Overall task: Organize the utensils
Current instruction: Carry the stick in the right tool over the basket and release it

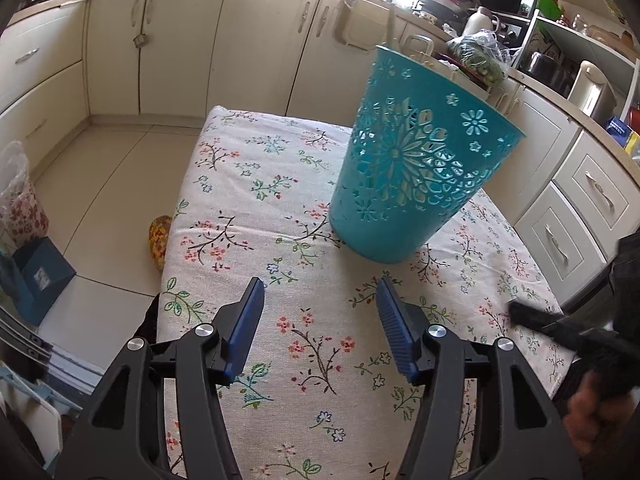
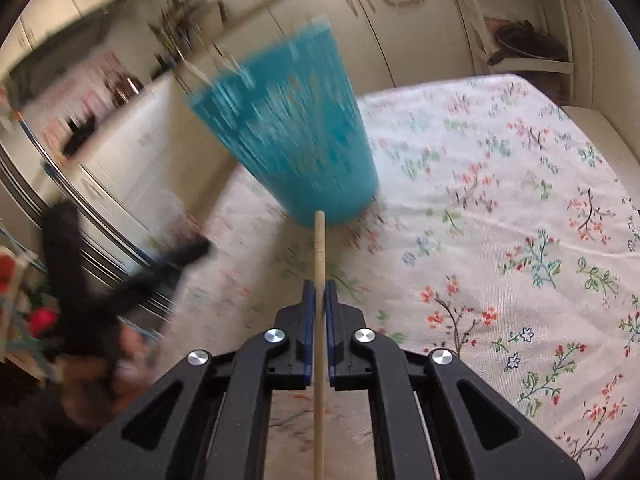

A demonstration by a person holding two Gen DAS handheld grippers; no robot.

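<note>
A teal perforated holder stands on the floral tablecloth; thin utensil handles stick out of its top. My left gripper is open and empty, a short way in front of the holder. In the right wrist view my right gripper is shut on a thin wooden stick that points toward the blurred holder. The stick's far end stops just short of the holder's base. The right gripper also shows blurred at the right edge of the left wrist view.
Cream kitchen cabinets run behind and to the right of the table. A cluttered counter with a bag of greens lies behind the holder. Bags and a blue box sit on the floor at left. The left gripper shows blurred at left.
</note>
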